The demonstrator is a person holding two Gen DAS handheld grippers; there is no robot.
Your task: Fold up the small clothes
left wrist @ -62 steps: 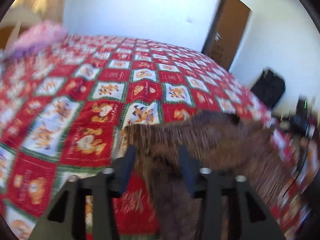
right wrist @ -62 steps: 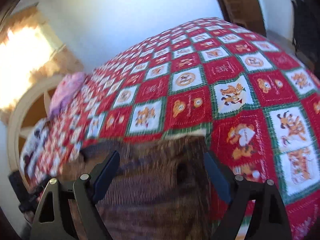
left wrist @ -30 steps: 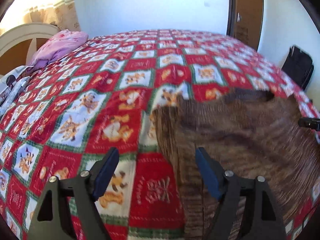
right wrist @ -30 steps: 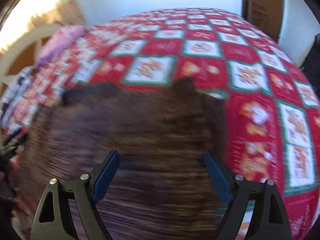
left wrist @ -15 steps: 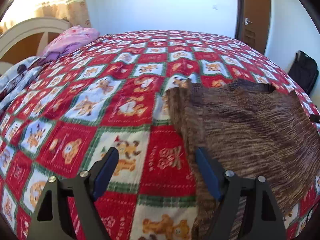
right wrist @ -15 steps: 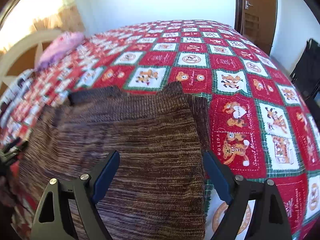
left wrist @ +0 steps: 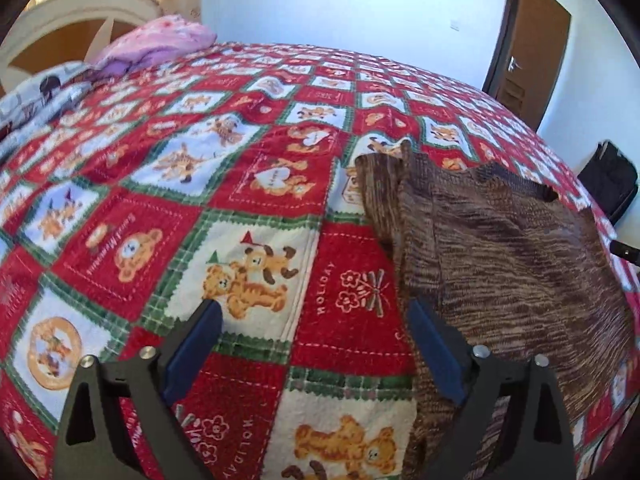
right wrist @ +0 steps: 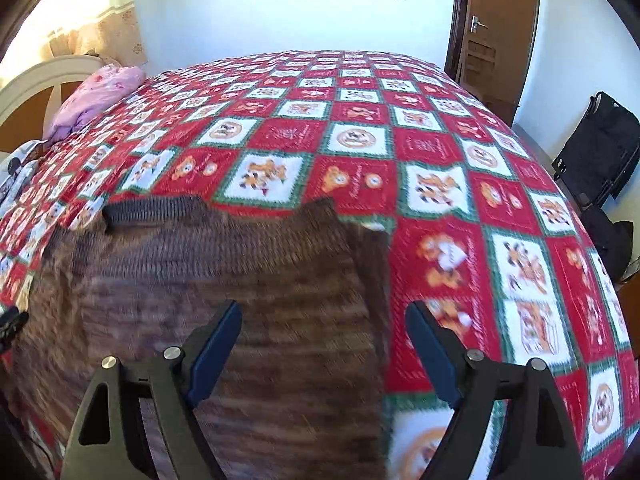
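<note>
Both my claws tilt down over the bed (left wrist: 256,184): left claw (left wrist: 314,344) opening, empty, beside the sweater (left wrist: 500,264); right claw (right wrist: 324,344) apart above it.

1. "HOLIDAY" stands in white stitched letters on a red square of the red, white and green patchwork quilt (left wrist: 352,276), near its front edge.
2. A second "HOLIDAY" (left wrist: 240,448) runs across another red square, closer still to that edge.
</note>
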